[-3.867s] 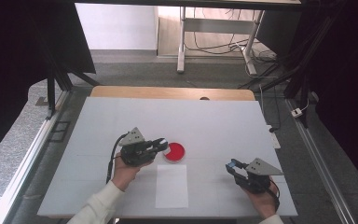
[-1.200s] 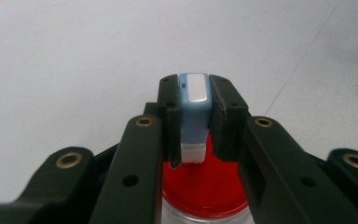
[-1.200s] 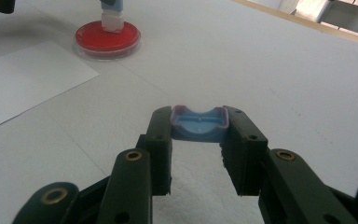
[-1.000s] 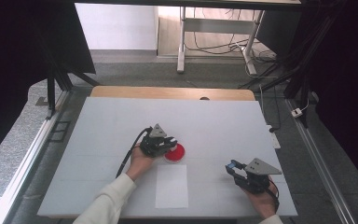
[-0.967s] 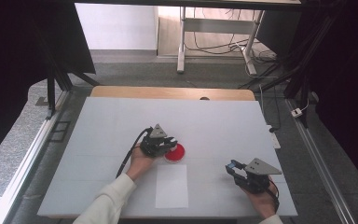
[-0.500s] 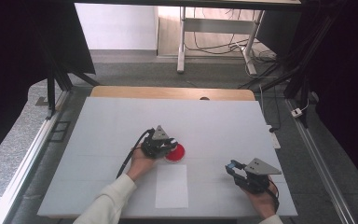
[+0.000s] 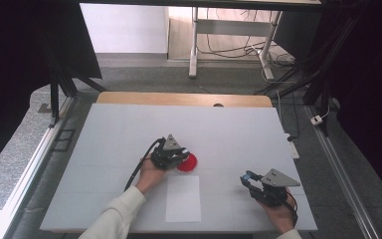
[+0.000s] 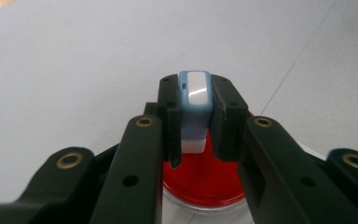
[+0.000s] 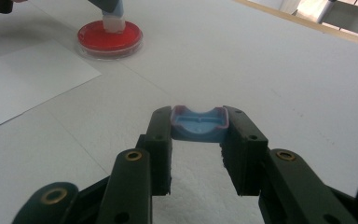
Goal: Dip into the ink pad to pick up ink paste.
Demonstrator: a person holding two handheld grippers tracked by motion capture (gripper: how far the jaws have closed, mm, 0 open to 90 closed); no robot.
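Red ink pad [image 7: 186, 163] sits mid-desk [image 7: 104, 129], the blue stamp [image 8: 194, 107] clenched in the left hand-held gripper [image 8: 195, 119] pressing into it. Right hand-held gripper [image 9: 198, 128] grasps the blue cap [image 9: 198, 123]. Stamping the white paper [image 7: 183, 198] likely remains.

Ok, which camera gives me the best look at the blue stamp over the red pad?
The left gripper view: the blue stamp sits close-up, clamped between the jaws above the red ink pad. The right gripper view shows its lower end far off; in the high view the left gripper hides it.
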